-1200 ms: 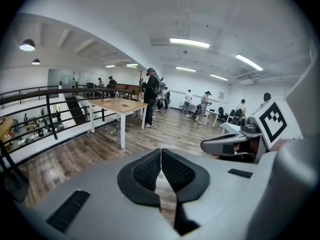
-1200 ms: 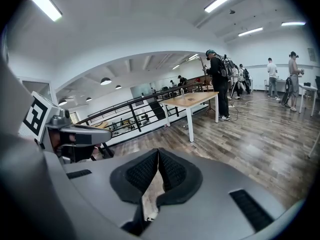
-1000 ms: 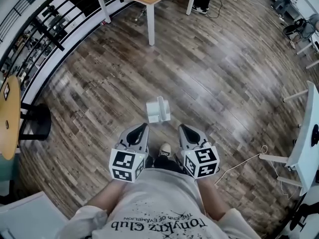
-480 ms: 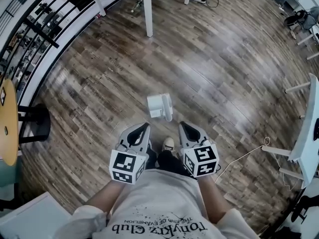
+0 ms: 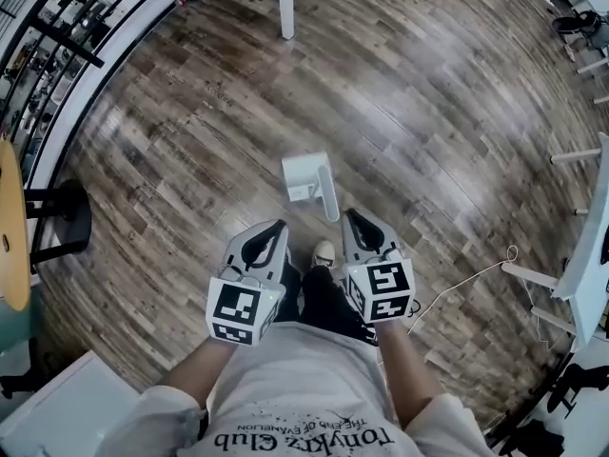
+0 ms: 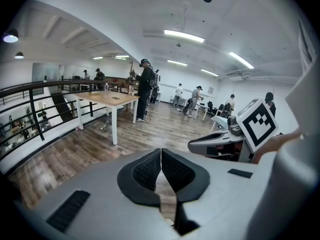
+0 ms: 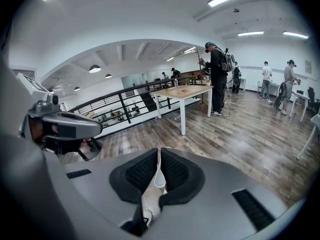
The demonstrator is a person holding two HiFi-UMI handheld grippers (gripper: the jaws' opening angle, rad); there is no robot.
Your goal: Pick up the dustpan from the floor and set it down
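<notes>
The white dustpan (image 5: 303, 171) lies on the wood floor just ahead of the person's feet, its handle (image 5: 327, 198) pointing back toward the right gripper. My left gripper (image 5: 279, 225) hovers to the near left of the pan, shut and empty; its pads meet in the left gripper view (image 6: 161, 153). My right gripper (image 5: 348, 215) is shut too, with its tip close beside the handle's end but apart from it. In the right gripper view (image 7: 158, 153) a white strip shows through the slit below the closed pads.
A shoe (image 5: 324, 252) stands between the grippers. A white table leg (image 5: 285, 3) is far ahead, with a black railing (image 5: 57, 46) and a stool (image 5: 62, 222) at left. A cable (image 5: 466, 288) and white furniture (image 5: 580, 265) are at right. Several people stand in the distance.
Both grippers have sunk and moved forward toward the dustpan, which now sits closer to their tips. Both stayed shut.
</notes>
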